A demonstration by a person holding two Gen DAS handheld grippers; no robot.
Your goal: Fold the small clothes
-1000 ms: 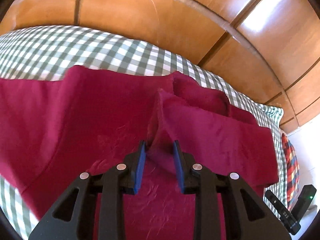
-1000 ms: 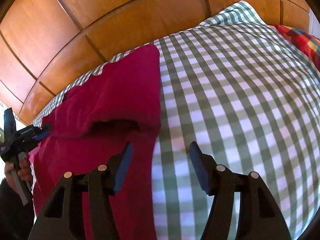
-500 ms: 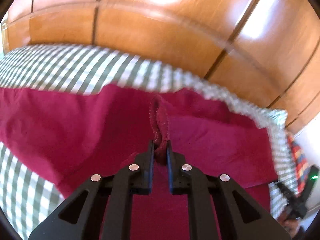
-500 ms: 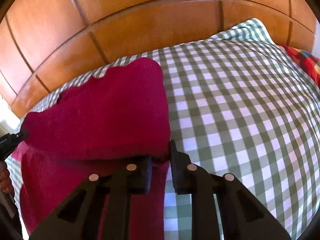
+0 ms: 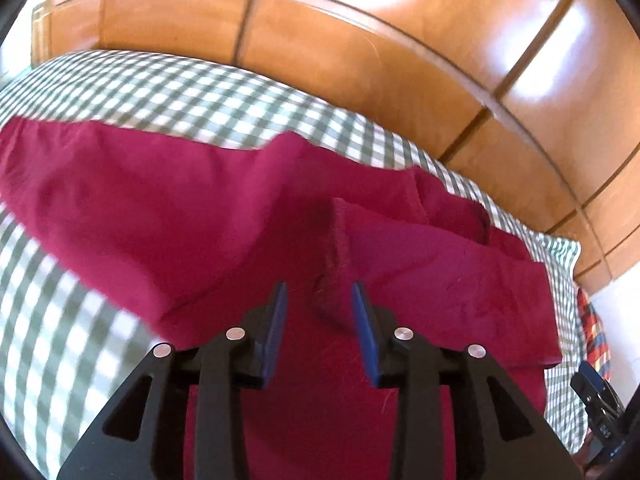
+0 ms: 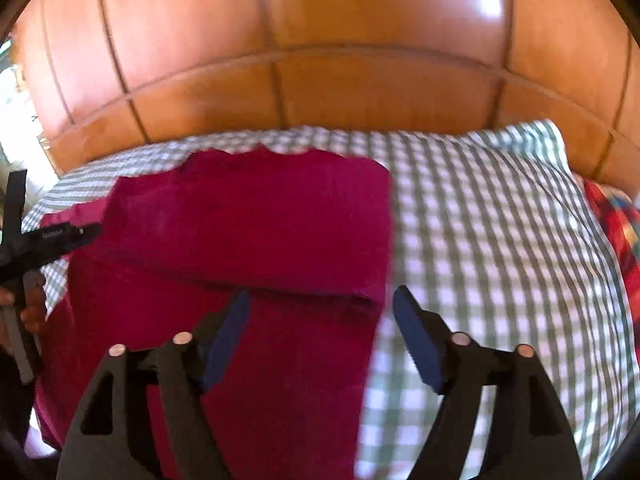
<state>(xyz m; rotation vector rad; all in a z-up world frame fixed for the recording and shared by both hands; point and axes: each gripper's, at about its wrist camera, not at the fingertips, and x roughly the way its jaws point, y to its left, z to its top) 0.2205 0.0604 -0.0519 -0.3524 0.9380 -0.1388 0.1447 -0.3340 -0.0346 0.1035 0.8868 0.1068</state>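
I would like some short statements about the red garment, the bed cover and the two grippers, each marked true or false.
1. The red garment lies on a checked bed cover. True.
2. The right gripper is clamped on the garment. False: its jaws stand open, having just opened.
3. The garment is blue. False: it is dark red.
4. The left gripper has open jaws astride a raised fold. True.
5. A wooden headboard stands behind the bed. True.

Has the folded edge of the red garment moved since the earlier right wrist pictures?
Yes. The red garment's folded edge now lies flatter, its far end nearer the wooden headboard.
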